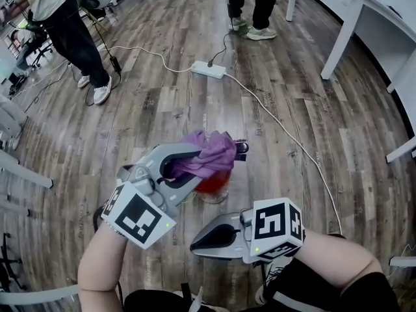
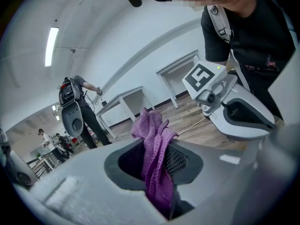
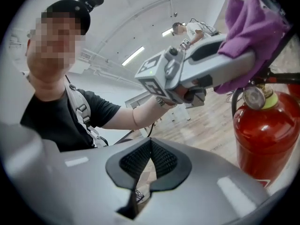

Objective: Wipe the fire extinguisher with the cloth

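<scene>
Your left gripper point(image 1: 197, 166) has its jaws pinching a purple knitted cloth point(image 2: 152, 139). The cloth runs down between the pads and bunches out past the jaw tips. Just beyond and beneath those jaws, a red metal fire extinguisher point(image 3: 265, 135) stands upright on the grey-brown plank floor point(image 1: 162, 109). The bunched cloth lies over the extinguisher's top, directly above its round pressure gauge point(image 3: 254, 97). Your right gripper point(image 1: 194, 244) has its jaws pressed together with nothing between them. From those jaws, the extinguisher's red body stands near, off to their right side and not touching them, and the left gripper crosses above and ahead of them. Well beyond both sets of jaws, a white power strip point(image 1: 208, 69) lies on the floor with its pale cable trailing away.
</scene>
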